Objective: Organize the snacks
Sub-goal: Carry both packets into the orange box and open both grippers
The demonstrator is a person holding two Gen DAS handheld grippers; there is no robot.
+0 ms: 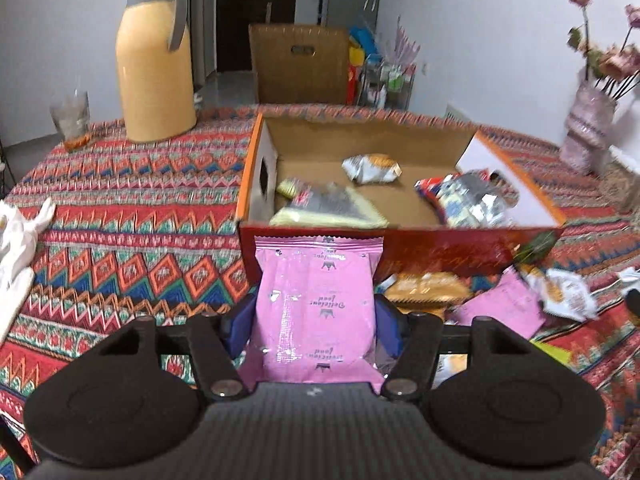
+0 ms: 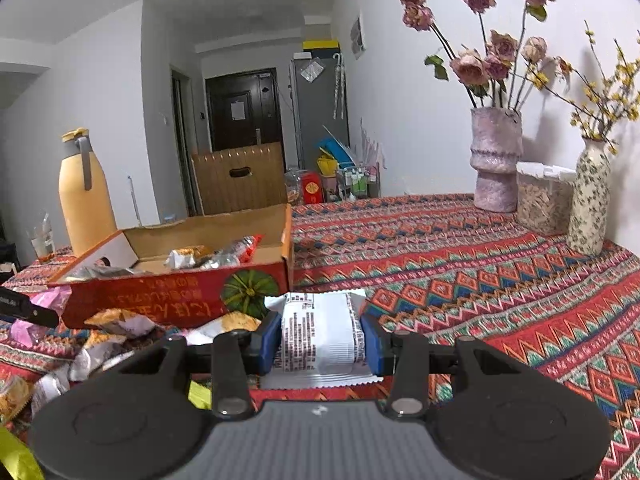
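My left gripper [image 1: 316,320] is shut on a pink snack packet [image 1: 316,288], its blue pads [image 1: 240,322] pressing both sides, and it holds the packet just in front of the open cardboard box [image 1: 400,248]. Several snack packets [image 1: 372,168] lie inside that box. My right gripper [image 2: 318,338] is shut on a white and silver snack packet [image 2: 318,332], low over the tablecloth to the right of the box [image 2: 160,300]. Loose snack packets [image 2: 116,322] lie piled on the cloth in front of the box.
A yellow thermos [image 1: 156,72] and a glass [image 1: 72,118] stand at the table's far left. A pink vase [image 2: 496,160], a clear jar [image 2: 544,200] and a patterned vase [image 2: 588,200] stand at the right by the wall. White cloth [image 1: 20,240] lies at the left edge.
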